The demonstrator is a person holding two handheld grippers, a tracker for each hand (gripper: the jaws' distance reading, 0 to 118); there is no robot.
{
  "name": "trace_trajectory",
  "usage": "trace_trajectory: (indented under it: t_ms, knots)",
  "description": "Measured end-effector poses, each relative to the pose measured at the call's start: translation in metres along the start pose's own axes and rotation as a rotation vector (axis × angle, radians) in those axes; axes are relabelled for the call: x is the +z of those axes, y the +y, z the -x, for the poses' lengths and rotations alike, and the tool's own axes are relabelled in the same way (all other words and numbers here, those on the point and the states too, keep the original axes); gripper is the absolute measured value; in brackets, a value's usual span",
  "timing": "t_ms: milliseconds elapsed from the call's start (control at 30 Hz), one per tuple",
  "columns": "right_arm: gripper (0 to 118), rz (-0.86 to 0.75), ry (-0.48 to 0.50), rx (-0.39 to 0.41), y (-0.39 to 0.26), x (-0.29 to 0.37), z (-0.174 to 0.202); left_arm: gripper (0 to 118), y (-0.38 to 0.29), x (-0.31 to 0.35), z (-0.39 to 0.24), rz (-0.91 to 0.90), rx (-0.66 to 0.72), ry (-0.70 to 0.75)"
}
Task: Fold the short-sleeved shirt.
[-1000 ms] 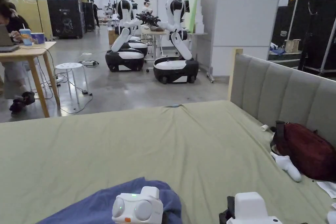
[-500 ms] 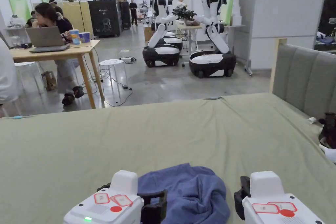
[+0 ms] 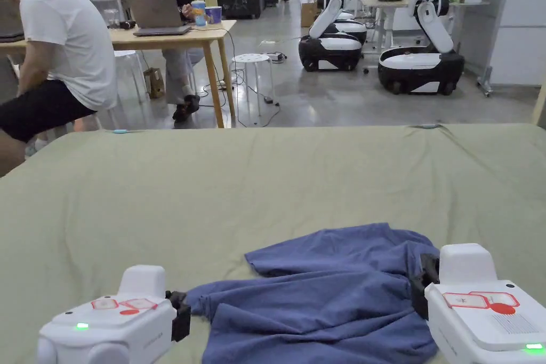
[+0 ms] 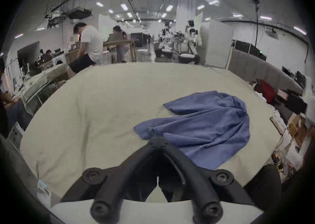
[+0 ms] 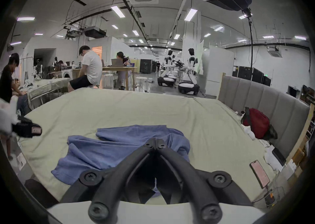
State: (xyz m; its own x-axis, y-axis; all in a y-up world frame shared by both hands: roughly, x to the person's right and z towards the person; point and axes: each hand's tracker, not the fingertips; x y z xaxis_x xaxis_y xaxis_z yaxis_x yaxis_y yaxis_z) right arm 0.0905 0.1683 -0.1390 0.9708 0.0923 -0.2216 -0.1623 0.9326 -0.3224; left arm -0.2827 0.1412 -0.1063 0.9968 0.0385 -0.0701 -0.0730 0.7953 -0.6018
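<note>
The left gripper (image 4: 158, 140) has its fingers pressed together at the tips, with nothing between them. From its own view the nearest corner of the shirt (image 3: 330, 301) lies just past the tips, toward 12 o'clock. The right gripper (image 5: 156, 142) also has its fingers together, with the tips over blue cloth. I cannot tell whether any of that cloth is pinched between them.

The shirt lies rumpled and half spread on the near part of the bed (image 3: 213, 194), at 6 o'clock in the head view. One sleeve pokes toward 10 o'clock, and the grippers sit at about 7 and 4 o'clock.

The main risk, as I judge it, is the layers. The cloth is bunched at the right side, so a blind pinch there could catch two layers and drag the whole shirt instead of flattening it. A grab at the left corner could also gather the sheet along with the shirt.

The right gripper view settles a doubt the head view leaves open, because it shows the left gripper standing clear of the shirt's edge. It also takes in a red bag (image 5: 255, 123) and a phone (image 5: 260, 173) at 3 o'clock, near the headboard (image 5: 264, 94). A wide sweep of cloth could reach both of them.
</note>
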Motion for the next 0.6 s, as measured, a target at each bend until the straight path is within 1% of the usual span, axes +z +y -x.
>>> trace_trajectory:
  t_ms: [100, 167, 233, 267, 333, 367, 400, 467, 500, 533, 567, 600]
  knots:
    - [0, 0.006, 0.001, 0.012, -0.001, -0.003, 0.002, 0, 0.037, -0.059, 0.03, 0.145, 0.089, -0.058]
    - [0, 0.011, 0.005, 0.018, -0.001, -0.006, 0.002, 0, 0.052, -0.098, 0.04, 0.248, 0.092, -0.076]
    - [0, 0.018, 0.011, 0.022, -0.003, -0.01, 0.001, 0, 0.065, -0.139, 0.051, 0.352, 0.151, -0.113]
    - [0, 0.024, 0.01, 0.024, -0.004, -0.013, 0.001, 0, 0.071, -0.156, 0.055, 0.403, 0.19, -0.109]
    - [0, 0.036, 0.004, 0.026, -0.006, -0.018, -0.002, 0, 0.078, -0.176, 0.055, 0.417, 0.173, -0.039]
    - [0, 0.041, 0.002, 0.024, -0.008, -0.021, -0.004, 0, 0.081, -0.185, 0.056, 0.424, 0.192, -0.033]
    - [0, 0.046, 0.0, 0.023, -0.009, -0.023, -0.005, 7, 0.082, -0.192, 0.058, 0.438, 0.232, -0.044]
    - [0, 0.055, -0.008, 0.027, -0.012, -0.027, -0.009, 71, 0.084, -0.203, 0.061, 0.443, 0.319, -0.078]
    - [0, 0.058, -0.011, 0.027, -0.013, -0.029, -0.011, 95, 0.082, -0.208, 0.059, 0.455, 0.316, -0.071]
    - [0, 0.063, -0.014, 0.025, -0.015, -0.031, -0.013, 103, 0.081, -0.214, 0.056, 0.481, 0.311, -0.062]
    - [0, 0.068, -0.016, 0.023, -0.016, -0.031, -0.015, 96, 0.079, -0.217, 0.053, 0.487, 0.293, -0.053]
    - [0, 0.072, -0.02, 0.021, -0.017, -0.032, -0.016, 86, 0.077, -0.22, 0.05, 0.494, 0.278, -0.04]
